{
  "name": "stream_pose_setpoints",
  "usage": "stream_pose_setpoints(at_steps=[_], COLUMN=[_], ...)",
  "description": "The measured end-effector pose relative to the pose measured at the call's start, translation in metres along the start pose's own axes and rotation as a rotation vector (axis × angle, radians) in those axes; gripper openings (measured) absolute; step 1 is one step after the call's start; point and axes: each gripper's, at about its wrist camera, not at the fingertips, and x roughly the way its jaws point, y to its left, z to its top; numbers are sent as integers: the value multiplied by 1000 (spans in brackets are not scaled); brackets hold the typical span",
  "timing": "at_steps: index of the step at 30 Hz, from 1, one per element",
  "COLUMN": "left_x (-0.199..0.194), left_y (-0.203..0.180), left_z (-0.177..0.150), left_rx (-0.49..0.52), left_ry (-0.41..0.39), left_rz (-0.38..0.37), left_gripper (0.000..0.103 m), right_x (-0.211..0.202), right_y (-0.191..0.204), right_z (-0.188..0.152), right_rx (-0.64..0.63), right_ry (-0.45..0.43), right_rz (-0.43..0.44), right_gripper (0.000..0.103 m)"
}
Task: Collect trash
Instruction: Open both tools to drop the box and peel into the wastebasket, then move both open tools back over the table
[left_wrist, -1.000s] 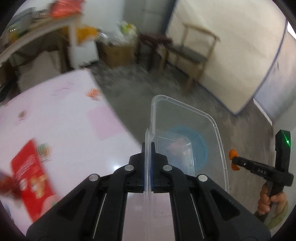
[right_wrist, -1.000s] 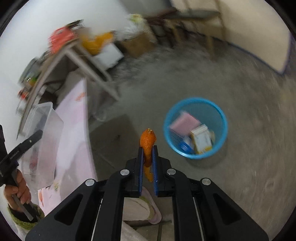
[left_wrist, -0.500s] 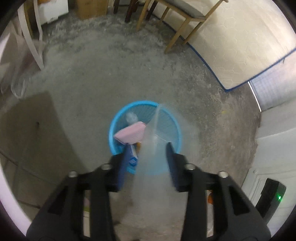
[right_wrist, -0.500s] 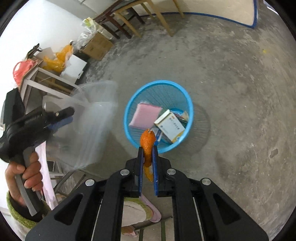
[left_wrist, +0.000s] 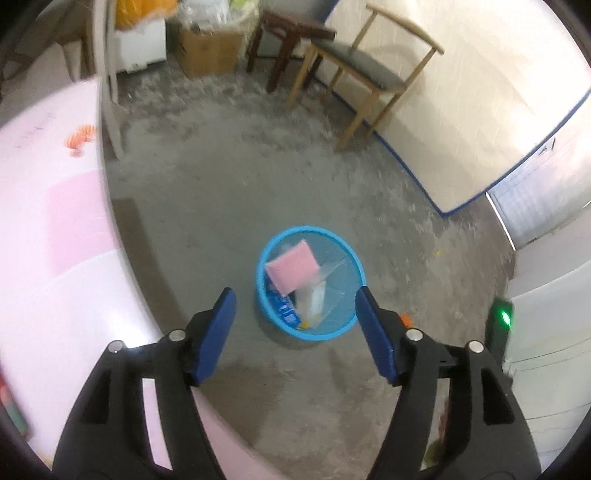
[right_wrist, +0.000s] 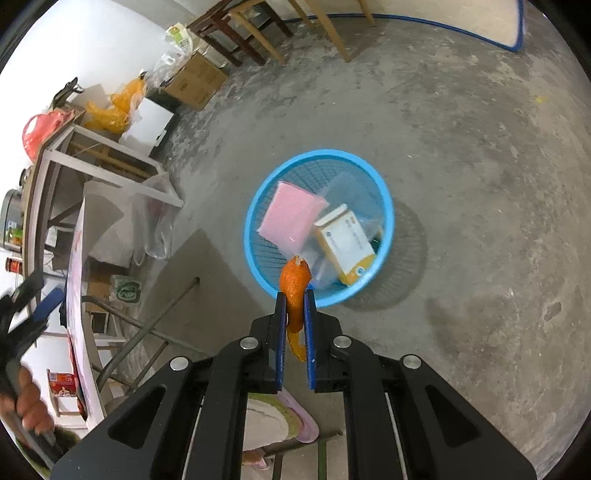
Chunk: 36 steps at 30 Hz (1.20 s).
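Above the blue basket (right_wrist: 386, 206), the left gripper (left_wrist: 295, 325) has just been opening and is empty; the right gripper (right_wrist: 295, 317) pinches orange peel (right_wrist: 293, 288), not yet dropped.

The waste basket (right_wrist: 319, 225) stands on the floor (right_wrist: 480, 184), apart from the counter (left_wrist: 48, 258) at its left. Inside the basket, a flat pad (right_wrist: 291, 218) leans against the left wall, a carton (right_wrist: 345, 243) lies to its right, and a clear container (left_wrist: 317, 288) rests among them. The peel (right_wrist: 294, 291) sits between the jaws of the right gripper (right_wrist: 295, 306), above the basket's near rim. A chair (left_wrist: 369, 70) and a stool (left_wrist: 291, 37) stand behind the basket by the wall; a cardboard box (left_wrist: 210, 51) sits left of the stool.
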Motion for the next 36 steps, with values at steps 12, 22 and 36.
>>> stream_pose_setpoints(at_steps=[12, 22, 36], left_x=[-143, -199, -244], left_y=[76, 154, 225], left_z=[-106, -184, -249], left_rx=[-29, -234, -417], left_ry=[-236, -345, -470], left_rz=[129, 243, 404], left_gripper=[83, 86, 93], right_x=[16, -26, -110], right_y=[39, 64, 276], right_z=[41, 12, -90], right_rx=[-97, -151, -697], right_ry=[-73, -142, -340], right_rz=[-114, -123, -19], right_gripper=[40, 49, 97])
